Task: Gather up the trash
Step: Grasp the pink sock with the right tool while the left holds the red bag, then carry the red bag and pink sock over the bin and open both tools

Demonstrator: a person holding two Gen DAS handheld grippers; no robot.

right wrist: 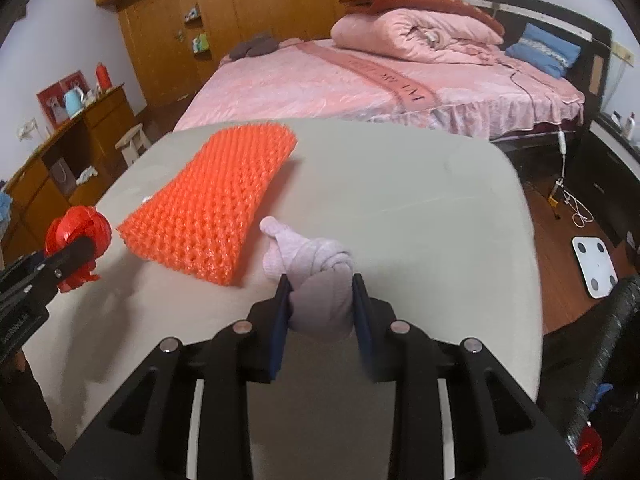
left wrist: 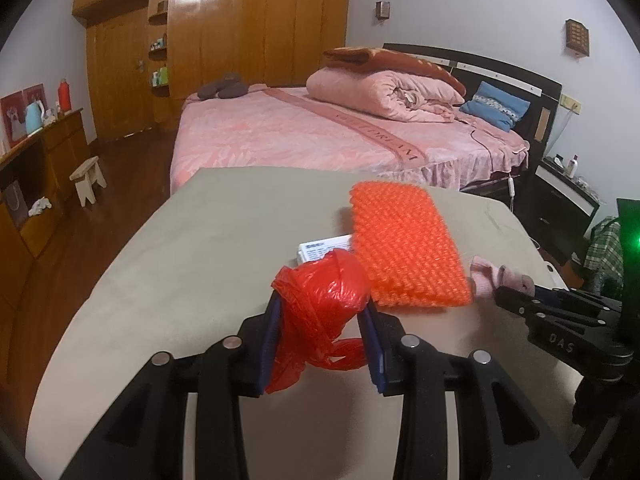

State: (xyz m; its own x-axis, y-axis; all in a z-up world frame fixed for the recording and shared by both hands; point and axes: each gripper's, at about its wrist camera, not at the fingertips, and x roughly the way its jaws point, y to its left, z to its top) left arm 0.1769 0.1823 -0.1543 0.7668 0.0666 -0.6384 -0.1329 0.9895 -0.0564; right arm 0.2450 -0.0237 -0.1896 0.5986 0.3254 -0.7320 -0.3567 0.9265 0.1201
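Left gripper (left wrist: 322, 312) pinches red bag (left wrist: 324, 296); right gripper (right wrist: 322, 292) pinches knotted sock (right wrist: 316, 268) (pale pink) — orange mat (right wrist: 216, 200) at its 10 o'clock.

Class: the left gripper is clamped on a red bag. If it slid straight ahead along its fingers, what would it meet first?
Probably the small white printed card lying just beyond the red plastic bag in the left gripper; the orange mesh pad sits slightly rightward. Depth is uncertain.
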